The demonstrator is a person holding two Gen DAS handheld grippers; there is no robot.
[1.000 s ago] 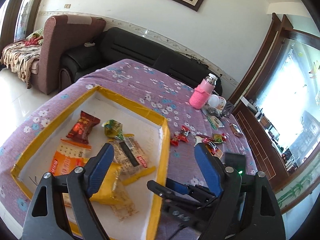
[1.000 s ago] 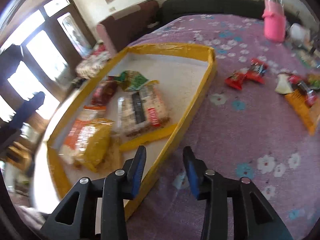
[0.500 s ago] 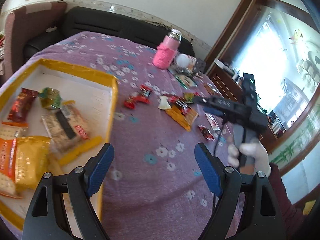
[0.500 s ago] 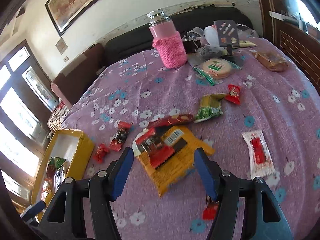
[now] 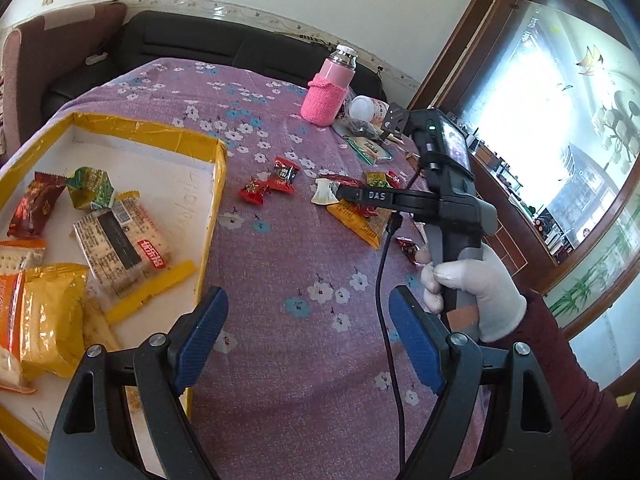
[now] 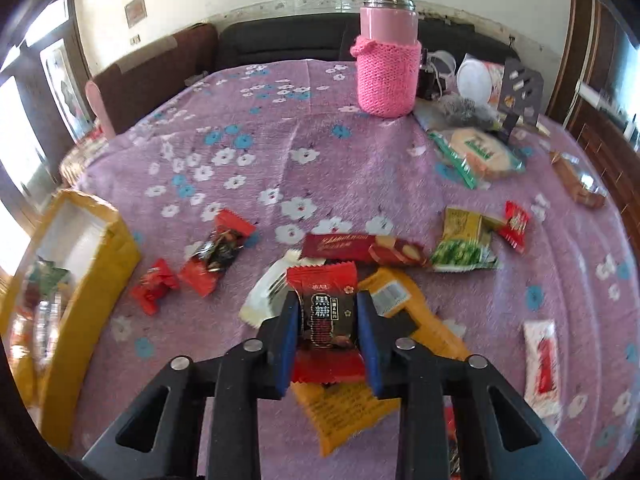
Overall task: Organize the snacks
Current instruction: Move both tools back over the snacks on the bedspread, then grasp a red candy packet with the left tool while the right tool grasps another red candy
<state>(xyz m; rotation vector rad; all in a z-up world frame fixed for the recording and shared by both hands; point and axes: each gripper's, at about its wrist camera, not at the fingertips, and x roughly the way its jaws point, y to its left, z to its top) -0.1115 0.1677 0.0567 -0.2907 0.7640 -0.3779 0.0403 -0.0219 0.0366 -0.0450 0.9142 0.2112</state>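
Here my right gripper point(image 6: 328, 322) is clamped on a red-and-black candy packet point(image 6: 326, 312), its blue pads point(image 6: 289, 332) pressing the packet's two sides, directly above an orange snack bag point(image 6: 352, 396) lying on the purple flowered tablecloth point(image 6: 280, 140). My left gripper point(image 5: 308, 336) hangs over the cloth with its jaws spread wide and nothing between them, just right of the yellow-rimmed tray point(image 5: 214, 208), where several snacks lie. Two red candies point(image 5: 268, 184) sit on the cloth between tray and right gripper.
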